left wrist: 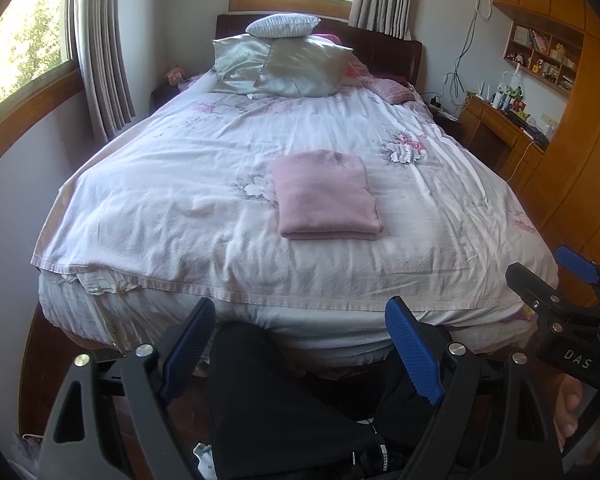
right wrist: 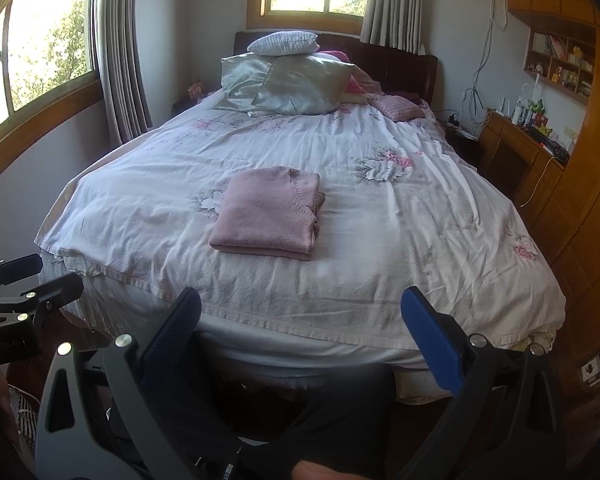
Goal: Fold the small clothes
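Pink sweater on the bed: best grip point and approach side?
Take the pink sweater at its near folded edge, coming in low from the foot of the bed. That edge is a thick, rounded stack of layers facing both open grippers, left and right, so the fingers can probably slide under and pinch the whole fold.

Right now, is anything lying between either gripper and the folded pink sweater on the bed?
Nothing visible: only bare floral bedspread separates the open left gripper and open right gripper from the folded pink sweater.
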A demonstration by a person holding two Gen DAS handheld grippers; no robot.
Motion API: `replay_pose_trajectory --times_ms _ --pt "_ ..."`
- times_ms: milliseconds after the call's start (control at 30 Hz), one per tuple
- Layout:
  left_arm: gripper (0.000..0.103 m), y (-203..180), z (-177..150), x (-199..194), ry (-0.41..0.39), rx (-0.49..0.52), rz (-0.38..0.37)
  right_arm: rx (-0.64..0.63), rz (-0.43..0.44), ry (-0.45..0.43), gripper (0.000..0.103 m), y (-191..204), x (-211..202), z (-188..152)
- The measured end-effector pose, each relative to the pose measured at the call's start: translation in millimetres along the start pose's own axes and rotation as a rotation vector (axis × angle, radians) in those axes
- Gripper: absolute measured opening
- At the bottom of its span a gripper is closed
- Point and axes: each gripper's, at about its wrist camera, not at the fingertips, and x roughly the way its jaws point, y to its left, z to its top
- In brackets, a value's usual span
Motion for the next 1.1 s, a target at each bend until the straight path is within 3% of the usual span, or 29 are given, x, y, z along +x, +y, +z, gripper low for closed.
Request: replay_pose_trajectory --times_ms 1100 --pt "0.087 -4.2 2.7 12.9 0.013 -0.001 0.017 -0.008 0.031 -0.02 0.1 -3.3 19.5 0.5"
